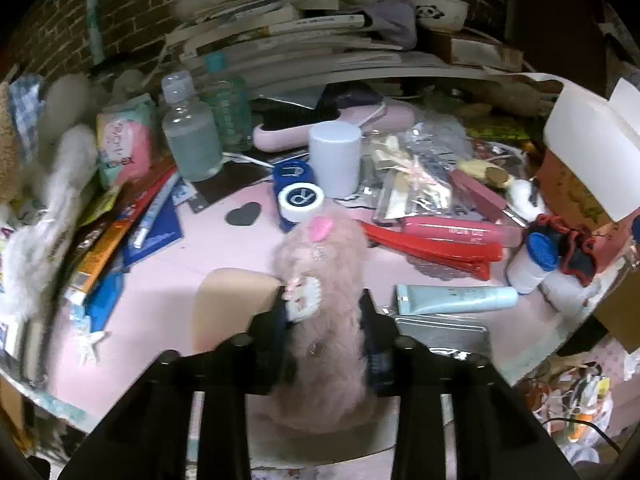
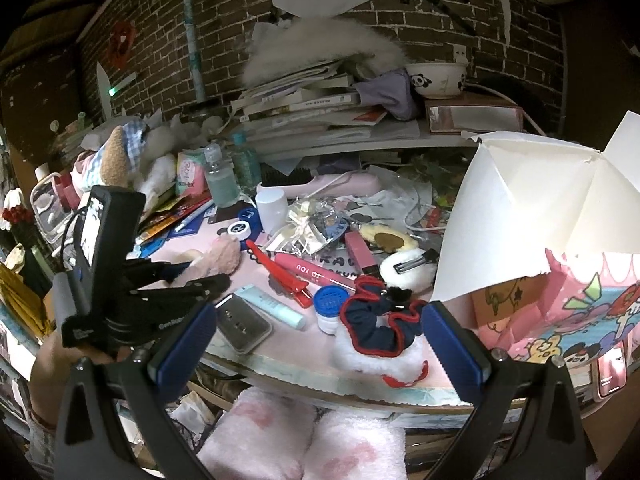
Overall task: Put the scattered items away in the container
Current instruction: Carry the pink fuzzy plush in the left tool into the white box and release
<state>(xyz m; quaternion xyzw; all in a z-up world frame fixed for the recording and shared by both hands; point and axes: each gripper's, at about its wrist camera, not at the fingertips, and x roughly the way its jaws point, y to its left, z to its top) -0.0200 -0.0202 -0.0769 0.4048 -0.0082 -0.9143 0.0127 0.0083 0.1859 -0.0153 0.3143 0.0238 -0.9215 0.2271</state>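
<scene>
My left gripper (image 1: 324, 304) is shut on a fluffy pink plush item (image 1: 324, 280) with a pink tongue-like tab, held just above the pink table. It also shows in the right wrist view (image 2: 218, 258), with the left gripper (image 2: 208, 274) around it. My right gripper (image 2: 320, 344) is open and empty at the table's front edge, over a navy and red scrunchie (image 2: 380, 320). The container, a pink cartoon-printed box (image 2: 580, 320) with open white flaps, stands at the right; in the left wrist view it (image 1: 580, 184) is at the far right.
Scattered on the table: red hair clip (image 1: 432, 248), pink tube (image 1: 452, 228), light blue tube (image 1: 456, 298), white cylinder (image 1: 334, 160), blue-capped jar (image 2: 330, 308), silver tin (image 2: 242, 322), white puff (image 2: 404, 268), bottles (image 1: 192, 136). Stacked books (image 2: 312, 112) and a panda bowl (image 2: 436, 78) behind.
</scene>
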